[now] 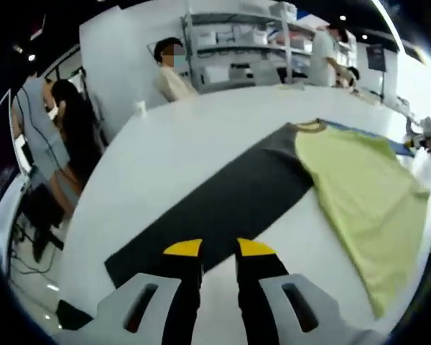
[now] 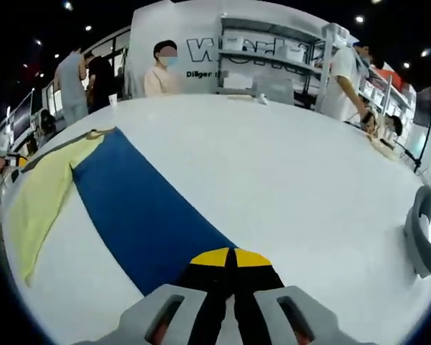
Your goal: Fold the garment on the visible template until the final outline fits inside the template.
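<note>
In the left gripper view we see our left tool (image 1: 219,249) hovering over the white worktop (image 1: 172,151) with its yellow-tipped jaws spread and nothing between them. Just ahead lies the dark grey template strip (image 1: 223,205), and the yellow-green garment (image 1: 359,194) is spread flat on the worktop, its edge overlapping the far end of that strip (the collar sits at the far side).

In the right gripper view our right tool (image 2: 232,256) has its jaws pressed together, and we cannot tell if they pinch anything. It sits at the near end of the blue template strip (image 2: 140,208), and the garment lies beside that strip. People stand beyond the worktop in front of shelving (image 2: 273,61).
</note>
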